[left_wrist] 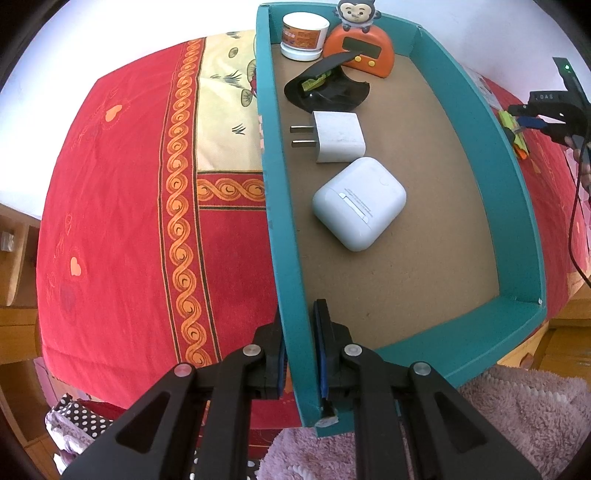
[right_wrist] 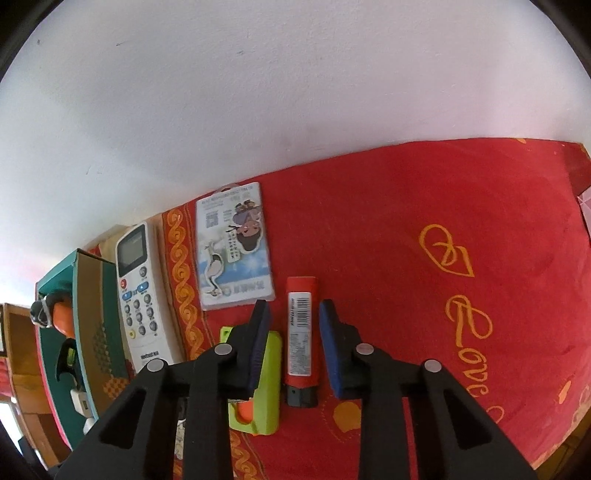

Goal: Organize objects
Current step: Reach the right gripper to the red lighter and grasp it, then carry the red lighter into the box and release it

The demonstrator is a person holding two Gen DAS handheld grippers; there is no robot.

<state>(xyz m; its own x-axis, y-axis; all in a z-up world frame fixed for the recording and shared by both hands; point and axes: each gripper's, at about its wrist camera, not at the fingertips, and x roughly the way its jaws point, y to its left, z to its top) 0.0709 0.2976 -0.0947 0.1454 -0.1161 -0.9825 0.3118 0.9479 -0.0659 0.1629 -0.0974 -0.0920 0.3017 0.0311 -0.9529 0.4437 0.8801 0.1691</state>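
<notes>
My left gripper (left_wrist: 300, 314) is shut on the left wall of a teal box (left_wrist: 291, 288) lying on a red cloth. Inside the box are a white earbud case (left_wrist: 359, 214), a white charger plug (left_wrist: 338, 137), a black item (left_wrist: 327, 88), an orange clock (left_wrist: 360, 51) and a white jar (left_wrist: 304, 35). My right gripper (right_wrist: 295, 306) is open, its fingers either side of a red glue stick (right_wrist: 301, 336) on the cloth, above it. A green utility knife (right_wrist: 264, 387) lies just left of the stick. The teal box (right_wrist: 92, 332) shows at the far left.
A white remote (right_wrist: 142, 295) and a plastic card sleeve (right_wrist: 234, 247) lie on the red cloth (right_wrist: 406, 240) near the white wall. A pink fluffy cloth (left_wrist: 498, 424) lies below the box. Wooden furniture (left_wrist: 14, 266) stands at the left edge.
</notes>
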